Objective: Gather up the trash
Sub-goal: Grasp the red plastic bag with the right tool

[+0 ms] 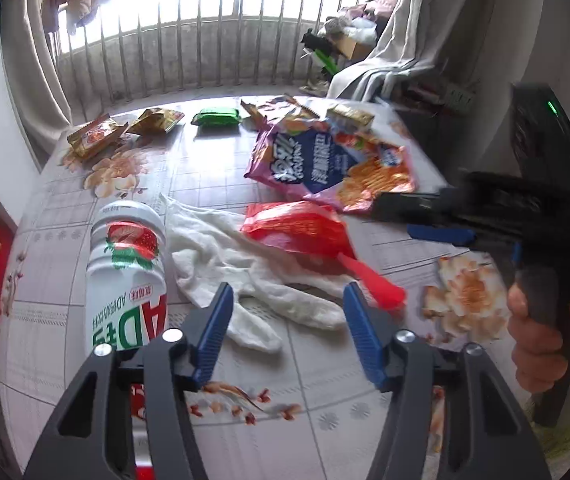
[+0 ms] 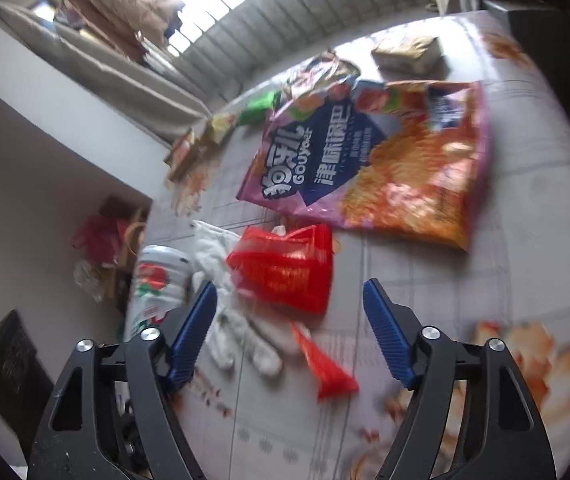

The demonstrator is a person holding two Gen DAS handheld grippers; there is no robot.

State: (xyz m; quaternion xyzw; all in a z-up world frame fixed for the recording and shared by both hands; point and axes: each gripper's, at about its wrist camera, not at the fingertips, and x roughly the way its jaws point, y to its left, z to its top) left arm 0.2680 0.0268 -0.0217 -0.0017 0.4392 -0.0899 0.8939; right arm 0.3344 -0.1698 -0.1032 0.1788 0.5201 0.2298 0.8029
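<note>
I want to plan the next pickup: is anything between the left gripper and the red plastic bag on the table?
Yes. The white cloth lies on the table directly ahead of the left gripper, between its open jaws and the red plastic bag, whose near edge rests on the cloth. The empty right gripper hangs beside the bag.

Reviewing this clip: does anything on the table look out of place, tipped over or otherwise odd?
Yes. The strawberry drink bottle lies on its side at the table's left edge. A white cloth glove sprawls crumpled among the wrappers, partly under the red plastic bag. The large snack bag lies flat and looks torn open at its far end.
</note>
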